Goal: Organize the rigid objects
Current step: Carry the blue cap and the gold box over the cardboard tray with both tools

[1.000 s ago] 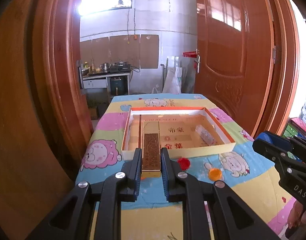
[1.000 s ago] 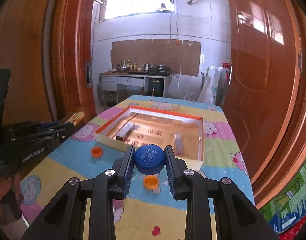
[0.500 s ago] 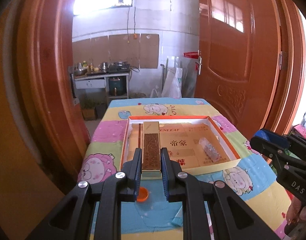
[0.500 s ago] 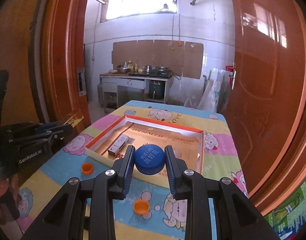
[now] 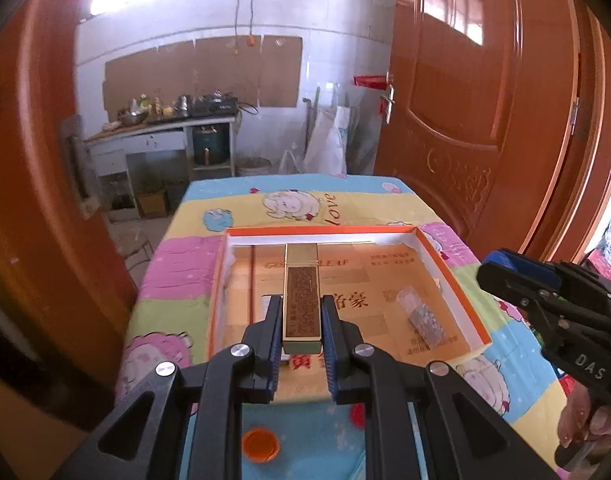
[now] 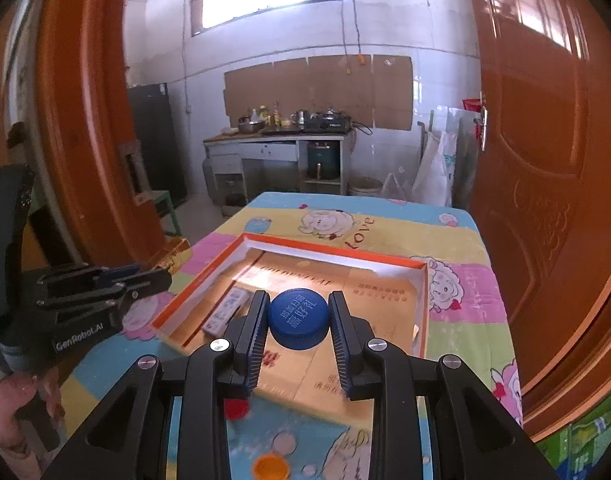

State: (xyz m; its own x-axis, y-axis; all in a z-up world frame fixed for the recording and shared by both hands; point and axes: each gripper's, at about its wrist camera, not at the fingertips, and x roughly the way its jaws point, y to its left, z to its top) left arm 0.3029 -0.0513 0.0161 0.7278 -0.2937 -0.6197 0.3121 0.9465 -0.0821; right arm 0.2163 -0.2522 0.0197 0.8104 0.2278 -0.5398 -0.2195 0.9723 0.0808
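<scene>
My left gripper (image 5: 301,308) is shut on a long gold box with a brown label (image 5: 301,280), held over the near left part of an orange-rimmed tray (image 5: 453,280). My right gripper (image 6: 299,300) is shut on a blue bottle cap with white lettering (image 6: 299,320), just above the tray's near edge (image 6: 329,246). Each gripper shows in the other's view: the right one with the blue cap (image 5: 505,260), the left one with the gold box (image 6: 173,256). A clear wrapped piece (image 5: 423,312), a thin stick (image 5: 252,280) and a small white box (image 6: 227,312) lie in the tray.
The tray sits on a table with a cartoon-sheep cloth (image 5: 297,200). Loose on the cloth near me are an orange cap (image 5: 260,446), a red cap (image 6: 235,408) and another orange cap (image 6: 271,468). Wooden doors stand at both sides. A hand (image 5: 581,428) holds the right tool.
Both grippers have moved forward over the table toward the tray, each keeping its object. The loose caps have slid under the fingers toward the bottom of the views.
</scene>
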